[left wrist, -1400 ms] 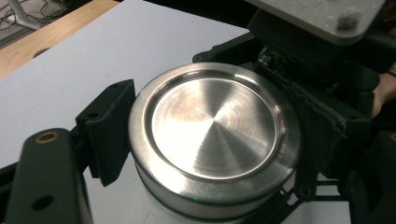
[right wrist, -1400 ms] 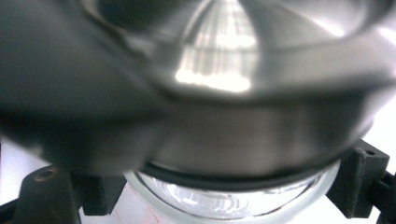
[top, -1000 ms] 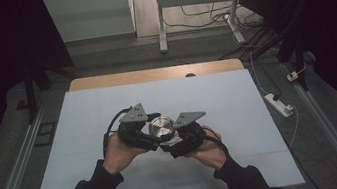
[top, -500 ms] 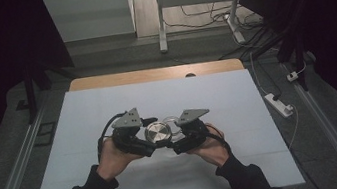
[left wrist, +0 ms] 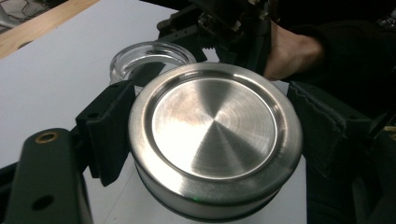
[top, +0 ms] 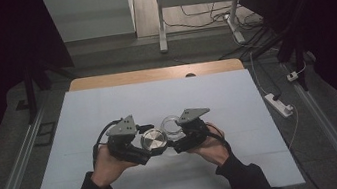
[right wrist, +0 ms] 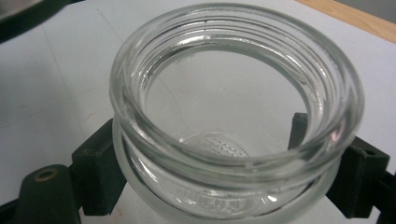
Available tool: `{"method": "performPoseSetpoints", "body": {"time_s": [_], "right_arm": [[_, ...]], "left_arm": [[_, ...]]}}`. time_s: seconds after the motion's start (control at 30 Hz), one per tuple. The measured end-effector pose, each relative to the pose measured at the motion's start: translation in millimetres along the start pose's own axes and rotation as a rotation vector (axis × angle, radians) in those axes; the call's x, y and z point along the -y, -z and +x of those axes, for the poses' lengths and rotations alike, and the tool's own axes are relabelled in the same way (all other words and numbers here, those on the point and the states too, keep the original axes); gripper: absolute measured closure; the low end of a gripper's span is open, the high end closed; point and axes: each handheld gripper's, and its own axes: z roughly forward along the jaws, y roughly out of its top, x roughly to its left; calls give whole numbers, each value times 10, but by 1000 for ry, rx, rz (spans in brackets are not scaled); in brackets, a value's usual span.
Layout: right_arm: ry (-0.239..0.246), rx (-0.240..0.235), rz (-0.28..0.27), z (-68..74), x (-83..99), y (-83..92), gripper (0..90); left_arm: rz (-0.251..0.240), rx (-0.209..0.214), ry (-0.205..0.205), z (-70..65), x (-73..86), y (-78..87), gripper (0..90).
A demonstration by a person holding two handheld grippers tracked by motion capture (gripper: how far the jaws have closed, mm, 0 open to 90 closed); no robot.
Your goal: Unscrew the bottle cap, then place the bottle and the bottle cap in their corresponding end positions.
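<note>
My left claw [top: 150, 145] pinches the metal lid [top: 154, 140] by its rim, one jaw on each side, flat face up. My right claw [top: 176, 134] clamps the glass jar [top: 171, 125] below its threaded neck, mouth open and empty. Lid sits just beside the jar, off its mouth, both over the white table [top: 83, 112]. I judge the lid is already off; what's left is either setting the two down or threading them together — I cannot tell which.
</note>
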Motion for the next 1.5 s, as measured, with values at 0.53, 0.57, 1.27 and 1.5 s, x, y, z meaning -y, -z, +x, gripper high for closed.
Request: {"method": "performPoseSetpoints", "body": {"time_s": [0.53,0.57,1.27,1.5], "right_arm": [[-9,11,-9,-60,-45,-42,148],[-12,15,-11,-79,-53,-48,148],[-30,60,-22,-288,-153,-240,148],[-37,78,-17,-365,-163,-324,148]], "left_arm": [[16,33,-4,-150,207,-47,201],[18,36,-8,-159,211,-53,201],[37,27,-49,-247,309,-295,201],[52,20,-45,-220,378,-432,201]]}}
